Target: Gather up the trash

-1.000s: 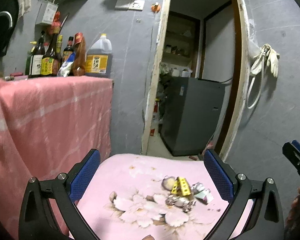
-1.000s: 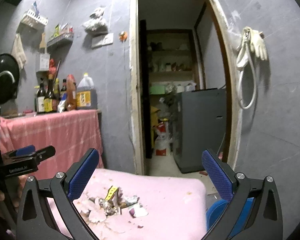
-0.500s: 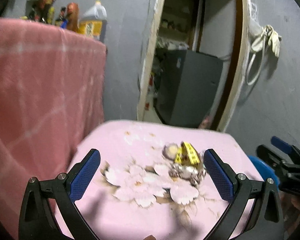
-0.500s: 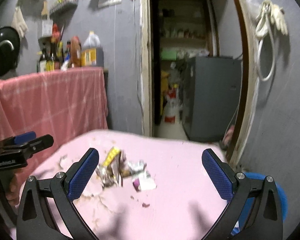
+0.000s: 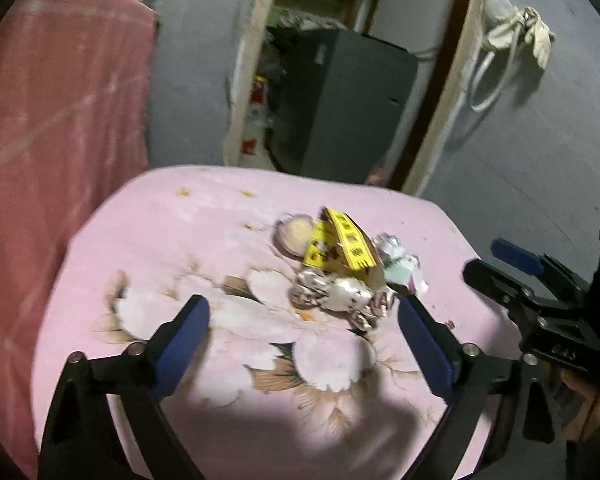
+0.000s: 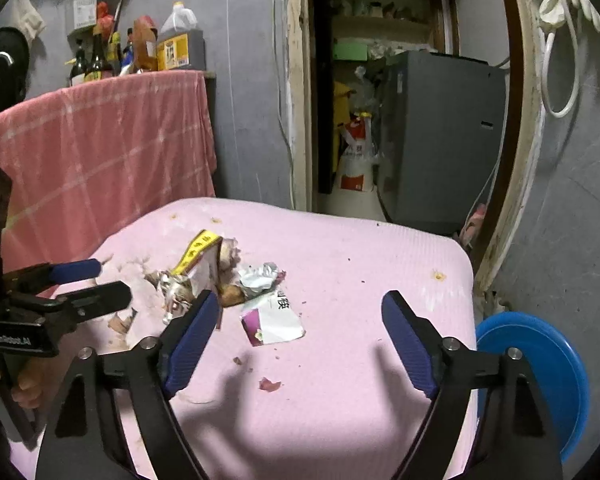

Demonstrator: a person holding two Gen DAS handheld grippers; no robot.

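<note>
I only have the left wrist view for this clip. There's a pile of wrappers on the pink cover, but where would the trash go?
Observer: The right wrist view shows a blue basin on the floor beside the pink cover, past its right edge.
Operator: Any trash apart from the pile?
Observer: Yes, a flat white and purple wrapper lies just right of the pile, with small scraps nearer the camera.
Operator: Is the right gripper holding anything?
Observer: No. The right gripper has just been closing a little, but its jaws are open over bare cover, nothing between them.
</note>
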